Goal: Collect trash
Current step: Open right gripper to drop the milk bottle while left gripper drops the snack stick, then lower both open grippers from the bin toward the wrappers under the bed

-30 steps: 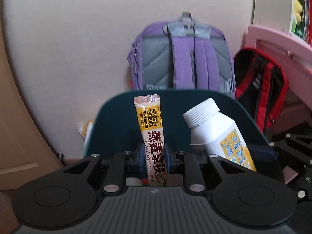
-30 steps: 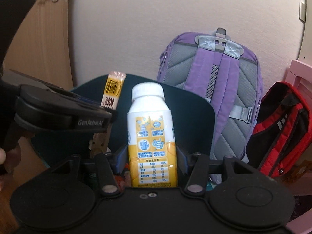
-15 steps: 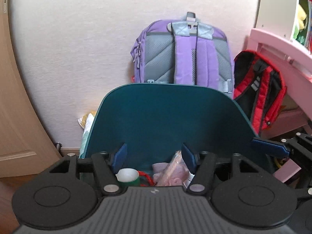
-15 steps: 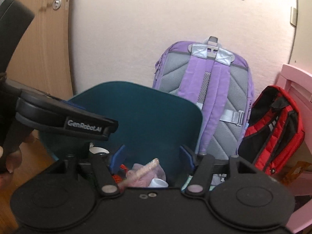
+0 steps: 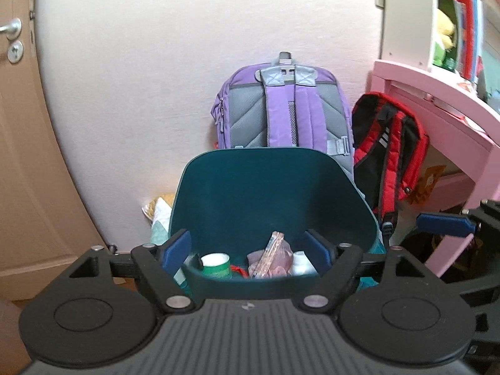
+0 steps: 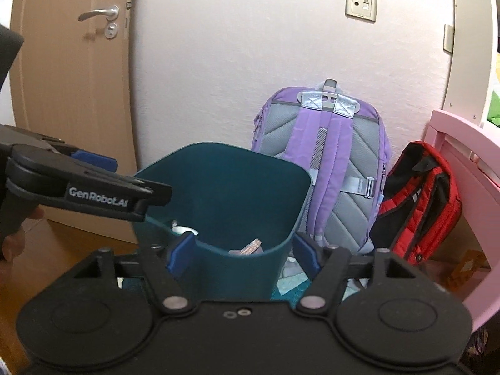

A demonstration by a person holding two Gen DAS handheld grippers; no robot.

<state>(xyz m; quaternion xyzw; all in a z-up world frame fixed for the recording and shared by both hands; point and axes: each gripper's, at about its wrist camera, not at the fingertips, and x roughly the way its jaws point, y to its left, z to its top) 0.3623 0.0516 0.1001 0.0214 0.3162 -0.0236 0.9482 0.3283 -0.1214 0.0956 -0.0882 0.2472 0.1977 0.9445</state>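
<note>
The trash bin (image 5: 275, 200) stood at twelve o'clock below both grippers, sachet (image 5: 271, 250) and bottle (image 5: 300, 262) inside. Left gripper (image 5: 250, 247) and right gripper (image 6: 242, 253), jaws just opened, were empty; withdrawing should clear the rim.

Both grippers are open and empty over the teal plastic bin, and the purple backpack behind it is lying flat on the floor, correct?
Not quite. The purple backpack stands upright against the wall, as the right wrist view shows. The rest holds: the left gripper and right gripper are open and empty by the teal plastic bin.
</note>
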